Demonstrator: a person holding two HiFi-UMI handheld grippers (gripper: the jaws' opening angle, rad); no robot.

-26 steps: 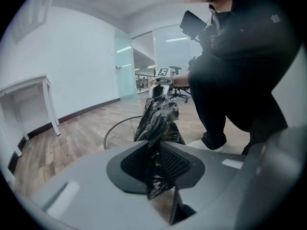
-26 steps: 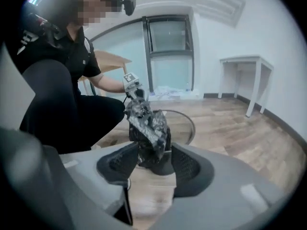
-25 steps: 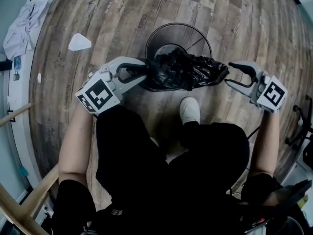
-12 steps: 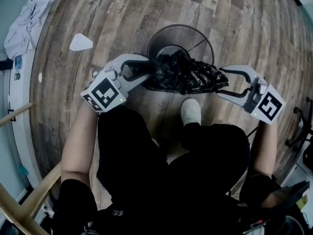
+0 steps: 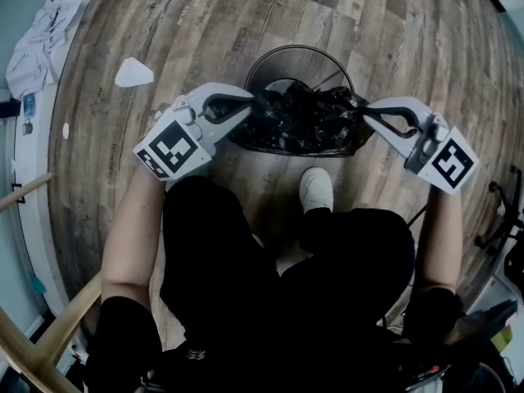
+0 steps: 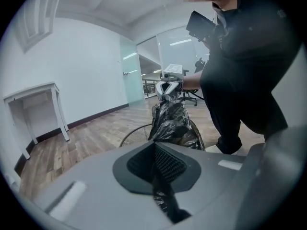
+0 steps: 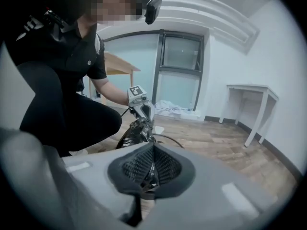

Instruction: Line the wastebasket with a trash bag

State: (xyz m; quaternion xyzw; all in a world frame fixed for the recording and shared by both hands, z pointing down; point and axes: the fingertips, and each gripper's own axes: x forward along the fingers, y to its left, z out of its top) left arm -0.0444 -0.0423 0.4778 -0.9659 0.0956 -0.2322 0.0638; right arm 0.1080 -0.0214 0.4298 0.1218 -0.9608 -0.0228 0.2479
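Observation:
A crumpled black trash bag (image 5: 303,121) hangs stretched over the near rim of a round black wire wastebasket (image 5: 323,56) on the wood floor. My left gripper (image 5: 252,102) has just closed and is shut on the bag's left edge; black film runs between its pads (image 6: 163,164). My right gripper (image 5: 363,111) has also just closed, shut on the bag's right edge, with film pinched between its pads (image 7: 148,169). In the left gripper view the bag (image 6: 170,123) hangs between both grippers, above the wastebasket (image 6: 134,134). The right gripper view shows the bag (image 7: 136,131) under the left gripper.
The person crouches over the basket, with a white shoe (image 5: 316,188) close behind it. A white scrap (image 5: 133,72) lies on the floor to the left. White cloth (image 5: 37,43) lies by the far left wall. White tables (image 6: 36,107) (image 7: 252,104) stand along the walls.
Both grippers closed on the bag's two edges and moved up toward the basket. The bag, slack before, is now pulled taut between them over the near rim.

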